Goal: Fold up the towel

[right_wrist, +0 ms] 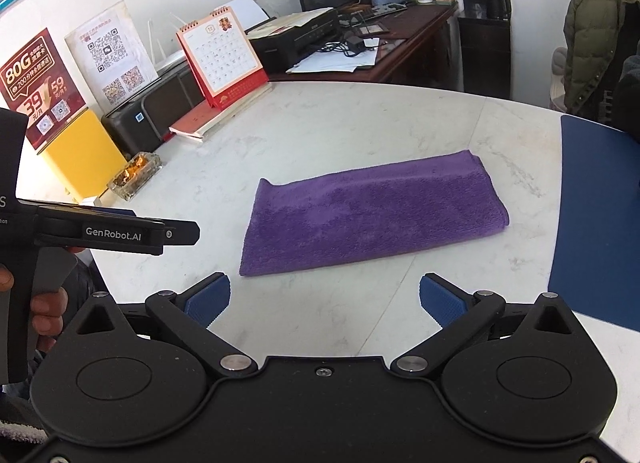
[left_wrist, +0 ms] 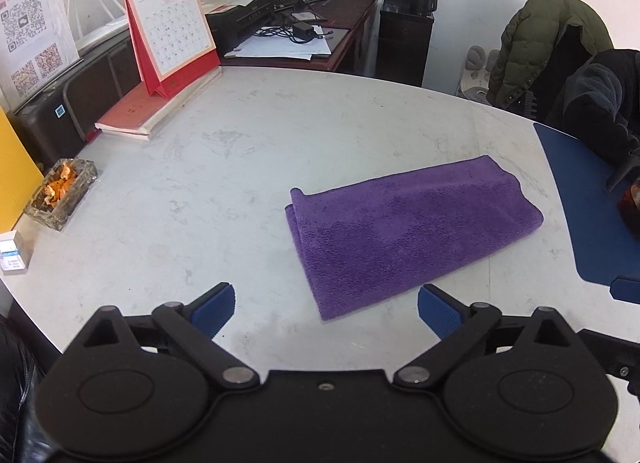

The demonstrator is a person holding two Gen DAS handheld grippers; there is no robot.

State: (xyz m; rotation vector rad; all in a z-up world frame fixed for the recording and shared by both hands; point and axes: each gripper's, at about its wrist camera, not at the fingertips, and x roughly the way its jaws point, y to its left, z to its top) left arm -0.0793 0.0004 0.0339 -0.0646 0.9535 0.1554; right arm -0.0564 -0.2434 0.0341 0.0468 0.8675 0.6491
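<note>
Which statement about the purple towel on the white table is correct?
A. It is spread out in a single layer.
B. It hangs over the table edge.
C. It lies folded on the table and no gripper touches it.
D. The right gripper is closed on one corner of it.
C: the towel lies flat with doubled layers at its left end, and both the left gripper and the right gripper stand open, short of it.
</note>
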